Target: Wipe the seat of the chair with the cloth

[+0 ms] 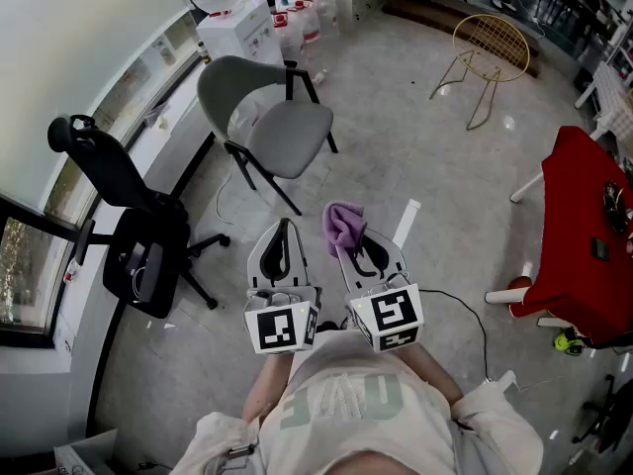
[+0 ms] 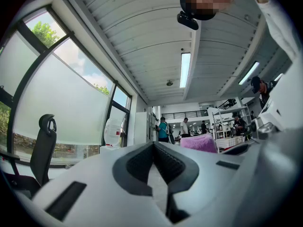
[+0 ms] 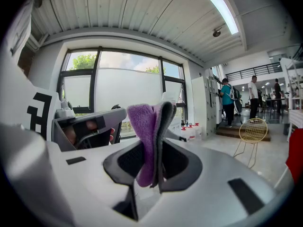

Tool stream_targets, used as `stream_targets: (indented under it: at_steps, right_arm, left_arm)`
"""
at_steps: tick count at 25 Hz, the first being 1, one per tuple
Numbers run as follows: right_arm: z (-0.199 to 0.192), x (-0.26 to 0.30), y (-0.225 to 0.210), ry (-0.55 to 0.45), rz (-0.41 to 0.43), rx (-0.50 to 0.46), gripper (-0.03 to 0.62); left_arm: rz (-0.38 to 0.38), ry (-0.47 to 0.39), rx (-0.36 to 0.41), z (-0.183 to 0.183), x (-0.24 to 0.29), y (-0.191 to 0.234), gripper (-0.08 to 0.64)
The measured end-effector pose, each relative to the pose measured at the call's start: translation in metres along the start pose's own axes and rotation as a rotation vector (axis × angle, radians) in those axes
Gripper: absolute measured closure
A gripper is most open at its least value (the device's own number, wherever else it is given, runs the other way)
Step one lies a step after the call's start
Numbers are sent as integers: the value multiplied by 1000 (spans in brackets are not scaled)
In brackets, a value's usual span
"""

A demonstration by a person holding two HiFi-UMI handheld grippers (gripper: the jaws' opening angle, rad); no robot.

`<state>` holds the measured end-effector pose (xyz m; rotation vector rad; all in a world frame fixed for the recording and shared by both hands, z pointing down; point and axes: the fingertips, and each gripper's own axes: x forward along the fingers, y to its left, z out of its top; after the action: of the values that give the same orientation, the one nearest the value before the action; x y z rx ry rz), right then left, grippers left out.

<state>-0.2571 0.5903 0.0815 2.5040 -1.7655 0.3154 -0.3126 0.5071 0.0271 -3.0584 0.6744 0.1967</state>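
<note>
Cloth (image 1: 343,228) pinched — chair (image 1: 290,139) well apart.

Bright window daylight, ceiling strip lights, fisheye edges, dark corners

Chair (image 1: 282,132) beyond cloth (image 1: 343,226), office chair (image 1: 138,240) left

Shirt (image 1: 341,404): big pale green letters, upside down, not legible.
Jugs (image 1: 297,23): red labels, too small to read.
Left cube (image 1: 282,327), right cube (image 1: 388,317): black square codes, no letters.
</note>
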Motion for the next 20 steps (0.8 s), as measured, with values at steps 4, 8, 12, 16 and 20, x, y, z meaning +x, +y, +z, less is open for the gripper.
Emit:
stream_targets:
  at_steps: [4, 8, 12, 16, 20]
  right_arm:
    - [-1, 1, -8, 0, -8, 1, 497]
    - [-4, 3, -14, 6, -10, 4, 496]
    - [-9, 3, -22, 20, -17, 14, 496]
    - [-13, 3, -34, 12, -26, 53, 497]
    - [-21, 4, -47, 24, -33, 77, 496]
  left_arm:
    - [11, -4, 2, -1, 4, 0, 548]
    - [24, 4, -1, -6, 7, 2, 548]
    - [38, 17, -5, -10, 9, 3, 548]
    - [48, 29, -5, -18, 12, 1, 548]
    - [58, 43, -8, -25, 15, 0, 548]
